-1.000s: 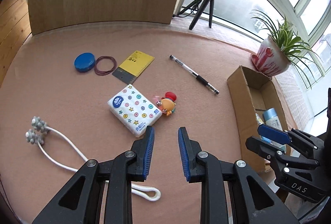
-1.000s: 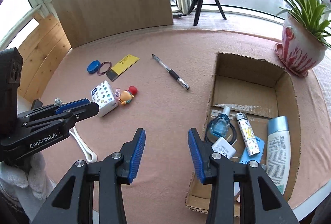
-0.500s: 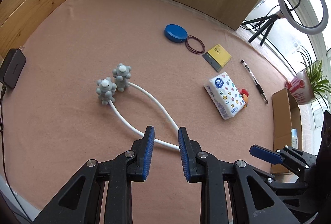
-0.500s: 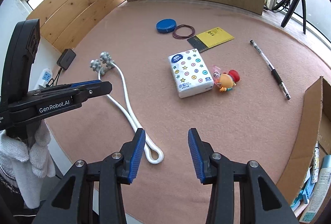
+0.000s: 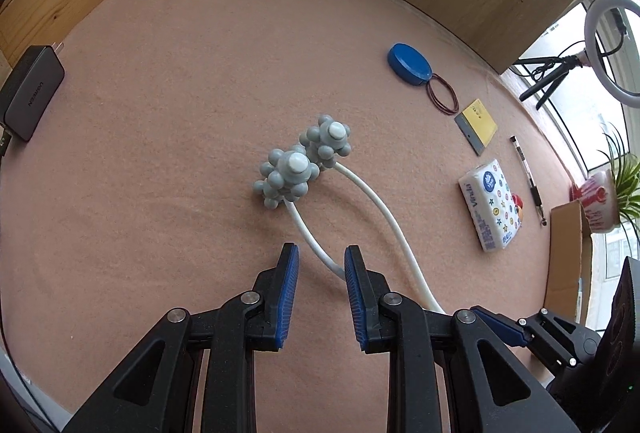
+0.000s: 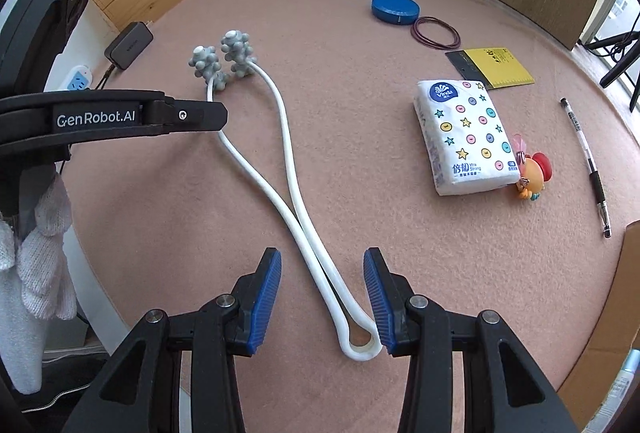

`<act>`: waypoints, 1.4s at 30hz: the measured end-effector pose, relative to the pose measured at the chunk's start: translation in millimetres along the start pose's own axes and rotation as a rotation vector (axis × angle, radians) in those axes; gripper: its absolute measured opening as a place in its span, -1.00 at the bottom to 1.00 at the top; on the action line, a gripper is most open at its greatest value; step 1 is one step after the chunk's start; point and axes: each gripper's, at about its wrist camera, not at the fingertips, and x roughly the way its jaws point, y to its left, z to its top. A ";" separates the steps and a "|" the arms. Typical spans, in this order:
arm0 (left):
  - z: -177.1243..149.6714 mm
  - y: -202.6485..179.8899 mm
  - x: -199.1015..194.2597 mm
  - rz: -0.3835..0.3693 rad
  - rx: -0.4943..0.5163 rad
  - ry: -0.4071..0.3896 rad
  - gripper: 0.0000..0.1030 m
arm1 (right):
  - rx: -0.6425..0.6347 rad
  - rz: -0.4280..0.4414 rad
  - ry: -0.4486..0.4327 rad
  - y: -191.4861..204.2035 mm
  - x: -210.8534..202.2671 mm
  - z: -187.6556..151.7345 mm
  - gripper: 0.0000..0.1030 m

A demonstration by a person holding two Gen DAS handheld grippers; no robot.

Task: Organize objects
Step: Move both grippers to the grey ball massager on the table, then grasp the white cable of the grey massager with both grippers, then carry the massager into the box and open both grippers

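A white U-shaped massager with two grey knobbed balls lies on the pink felt table. My left gripper hovers open over one white arm just below the balls, the arm passing between its blue pads without touching them. My right gripper is open astride the massager, both white arms running between its fingers, the looped end close to the right pad. The left gripper shows side-on in the right wrist view, held by a white-gloved hand.
To the right lie a tissue pack, an orange toy, a pen, a yellow card, rubber bands and a blue lid. A cardboard box stands far right, a charger at the left edge.
Both grippers have swung left, away from the box and tissue pack, and come down over the massager. Neither has changed its opening.
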 end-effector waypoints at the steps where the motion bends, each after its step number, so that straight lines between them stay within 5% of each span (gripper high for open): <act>1: 0.5 0.5 1.0 0.001 0.000 -0.001 -0.50 | -0.004 -0.004 0.004 1.3 1.7 0.0 -0.24; 7: 5.9 -1.6 7.4 0.010 0.025 -0.004 -0.50 | -0.008 -0.041 0.029 8.0 10.7 -2.9 -0.24; 11: 9.3 -5.4 9.3 0.014 0.056 -0.009 -0.53 | -0.001 -0.053 0.024 11.1 9.1 -4.7 -0.61; 13: 9.9 -6.2 10.5 0.015 0.064 -0.013 -0.66 | -0.003 -0.058 0.019 12.6 7.9 -6.3 -0.63; 26: 17.7 -30.5 -7.7 -0.038 0.110 -0.057 -0.71 | 0.035 -0.091 -0.051 22.3 -9.2 -14.1 -0.68; 42: 23.0 -173.1 -20.5 -0.176 0.330 -0.102 -0.75 | 0.239 -0.139 -0.154 -44.4 -65.7 -41.2 -0.71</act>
